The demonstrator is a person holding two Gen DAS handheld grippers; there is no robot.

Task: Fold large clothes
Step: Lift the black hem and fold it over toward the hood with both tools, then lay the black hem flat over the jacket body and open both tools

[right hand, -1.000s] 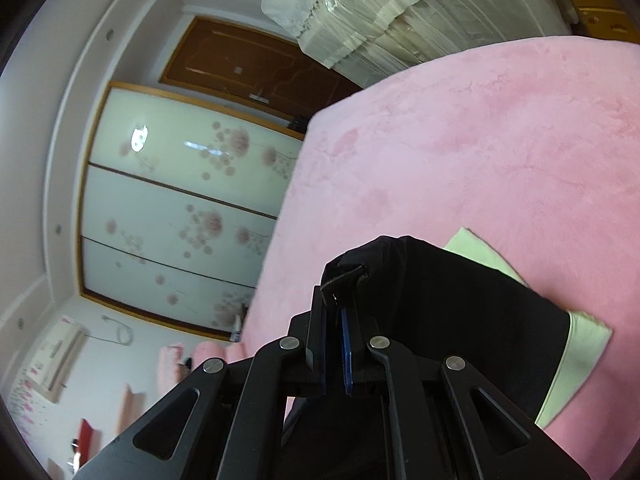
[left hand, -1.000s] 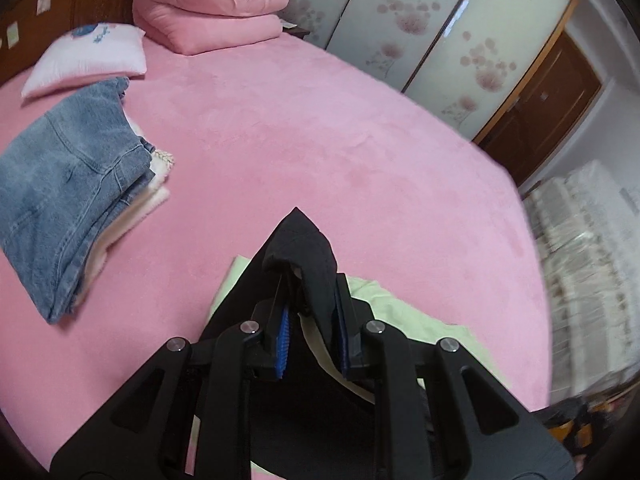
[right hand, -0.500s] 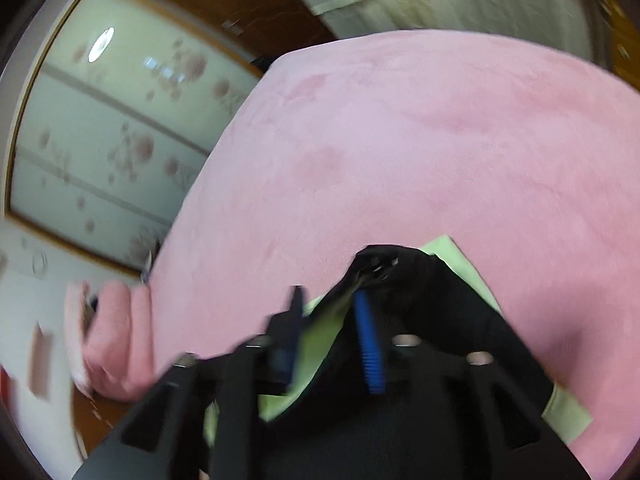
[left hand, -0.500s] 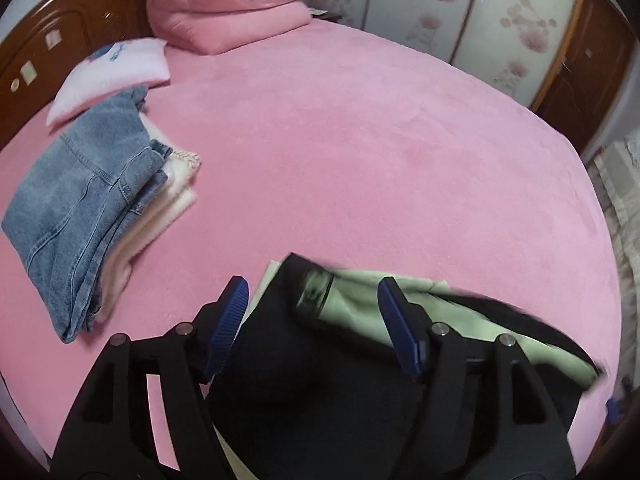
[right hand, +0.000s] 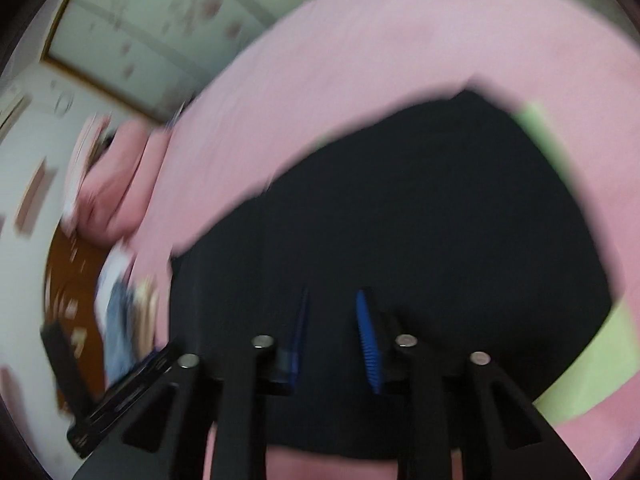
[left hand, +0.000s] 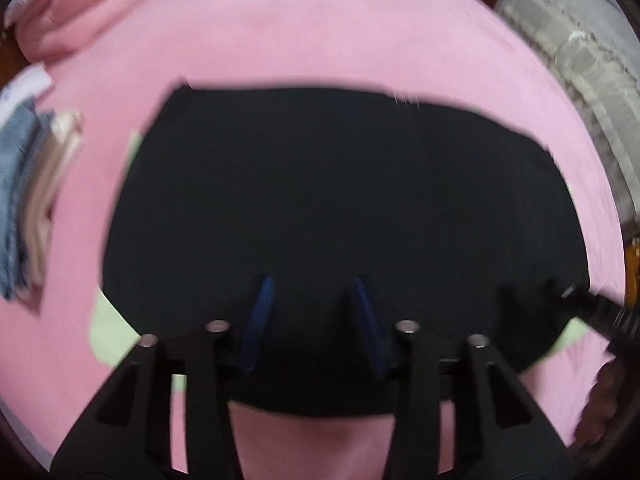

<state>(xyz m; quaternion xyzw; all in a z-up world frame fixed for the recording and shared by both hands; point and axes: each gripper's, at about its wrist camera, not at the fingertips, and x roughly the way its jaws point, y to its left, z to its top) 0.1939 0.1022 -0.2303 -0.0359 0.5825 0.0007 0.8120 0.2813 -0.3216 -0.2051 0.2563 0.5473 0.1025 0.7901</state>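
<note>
- The left tool (left hand: 310,320) points down over a black garment (left hand: 328,208); its blue pads stand apart and are closing, pressing on nothing.
- The right tool (right hand: 334,336) is likewise parted and closing above the cloth.
- The black garment lies spread flat on the pink bed (left hand: 320,32), light green cloth (right hand: 596,364) showing at its edges.
- Folded jeans (left hand: 16,200) sit near the bed's left edge.
</note>
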